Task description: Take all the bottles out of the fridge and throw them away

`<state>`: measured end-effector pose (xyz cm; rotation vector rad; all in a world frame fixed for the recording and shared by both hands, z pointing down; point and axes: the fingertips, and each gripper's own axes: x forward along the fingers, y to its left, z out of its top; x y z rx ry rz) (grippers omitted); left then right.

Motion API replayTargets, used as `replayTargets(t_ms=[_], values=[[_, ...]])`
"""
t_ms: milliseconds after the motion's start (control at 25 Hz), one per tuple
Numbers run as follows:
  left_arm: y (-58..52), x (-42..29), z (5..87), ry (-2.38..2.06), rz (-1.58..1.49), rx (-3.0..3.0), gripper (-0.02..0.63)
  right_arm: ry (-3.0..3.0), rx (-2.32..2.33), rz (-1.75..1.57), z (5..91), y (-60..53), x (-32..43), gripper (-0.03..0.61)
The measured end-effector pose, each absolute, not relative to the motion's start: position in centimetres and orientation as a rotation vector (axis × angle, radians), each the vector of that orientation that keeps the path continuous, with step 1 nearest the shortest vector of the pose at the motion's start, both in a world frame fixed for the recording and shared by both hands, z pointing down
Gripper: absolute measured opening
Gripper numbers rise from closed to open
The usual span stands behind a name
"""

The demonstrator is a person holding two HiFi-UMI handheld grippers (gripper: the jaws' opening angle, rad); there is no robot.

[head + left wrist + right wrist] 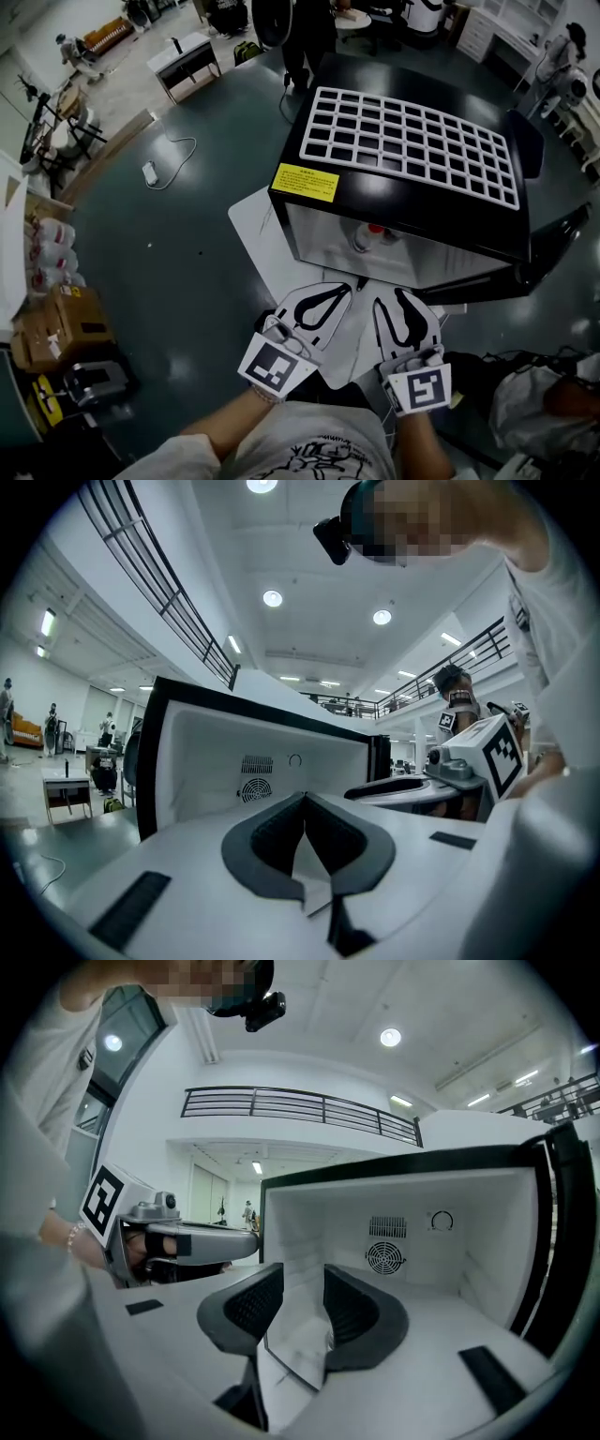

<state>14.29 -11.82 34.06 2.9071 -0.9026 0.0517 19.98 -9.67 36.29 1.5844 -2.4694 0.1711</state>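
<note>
Right hand-held gripper point(403, 298) faces fridge point(394, 211); bottle point(375, 231), perhaps.

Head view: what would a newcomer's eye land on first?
The black fridge with a white grid on top fills the centre, its door swung open to the right. Below it the left gripper and right gripper point side by side at the opening; the left's jaws are together, the right's apart with nothing between.

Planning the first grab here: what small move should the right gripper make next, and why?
Probably ease the right gripper forward into the open fridge toward what looks like a red-capped bottle: its jaws stand apart with nothing between them, and the bottle sits inside.
</note>
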Motion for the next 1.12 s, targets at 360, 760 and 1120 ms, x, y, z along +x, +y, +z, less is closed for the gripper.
replayTargets(t_ms=[360, 760, 1120], values=[[-15.5, 15.2, 38.1, -0.928, 0.124, 2.907, 0.015, -2.433, 1.581, 0.175, 40.9, -14.1, 20.9, 0.195], [-20.3, 16.9, 40.5, -0.967, 0.138, 2.881, 0.015, -2.416, 1.567, 0.188, 43.8, -20.0, 22.5, 0.239], [-24.1, 18.1, 42.2, -0.999, 0.153, 2.856, 0.015, -2.399, 1.561, 0.195, 45.8, -25.0, 23.5, 0.259]])
